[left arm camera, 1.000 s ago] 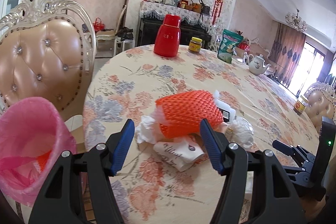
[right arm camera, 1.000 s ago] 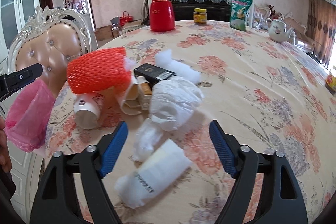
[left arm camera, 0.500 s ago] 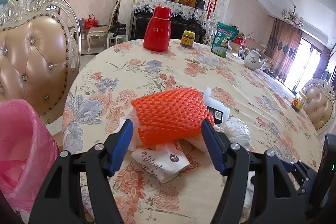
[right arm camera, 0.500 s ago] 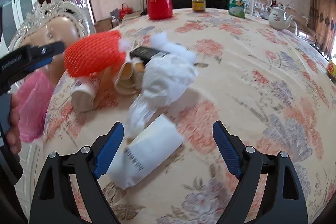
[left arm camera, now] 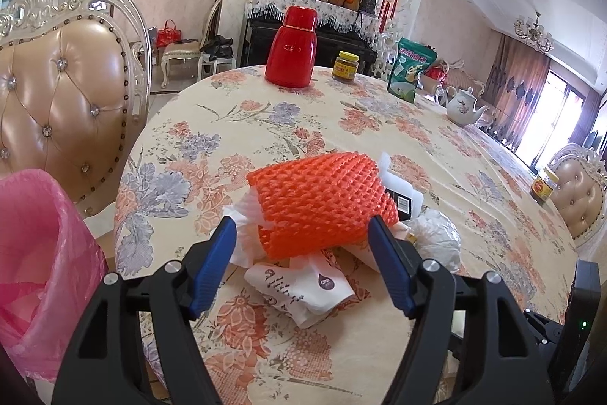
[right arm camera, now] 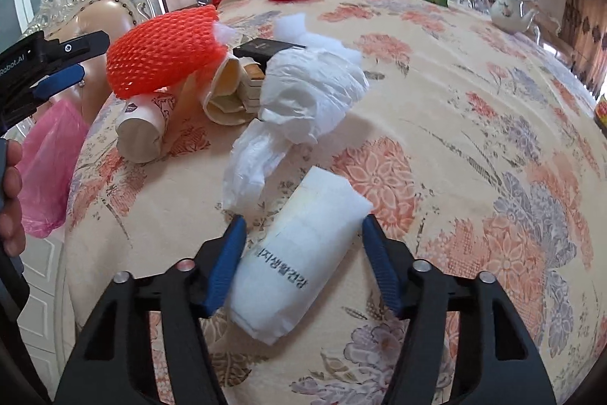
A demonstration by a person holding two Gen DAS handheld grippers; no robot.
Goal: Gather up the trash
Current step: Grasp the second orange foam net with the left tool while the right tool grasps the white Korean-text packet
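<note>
Two claws are at work, and both have their fingers spread apart with nothing gripped yet. Your left claw (left arm camera: pixel 301 240) sits low at 6 o'clock in its own view, its blue pads flanking the orange foam fruit net (left arm camera: pixel 322 204), which lies on top of the trash heap in mid-table; the pads look near the net's two ends but I cannot tell whether they touch. Lining up that way makes sense: the net is the highest, loosest piece, so it comes off first without disturbing what lies under it. Just below it, toward 6 o'clock, lies a printed paper cup (left arm camera: pixel 299 291) on its side.

Your right claw (right arm camera: pixel 301 240) straddles the white plastic packet (right arm camera: pixel 303 253) with Korean lettering, which lies apart from the heap at the near edge of the floral table (right arm camera: pixel 474 101). One pad stands on each long side of the packet, so closing would pinch it across its narrow width. Beyond it, toward 12 o'clock, are the crumpled white plastic bag (right arm camera: pixel 303 97) and a second paper cup (right arm camera: pixel 222 93).

The pink bin bag (left arm camera: pixel 41 272) hangs open off the table's edge at 8 o'clock in the left view, close to your left claw, so that one should have the shorter carry.
</note>
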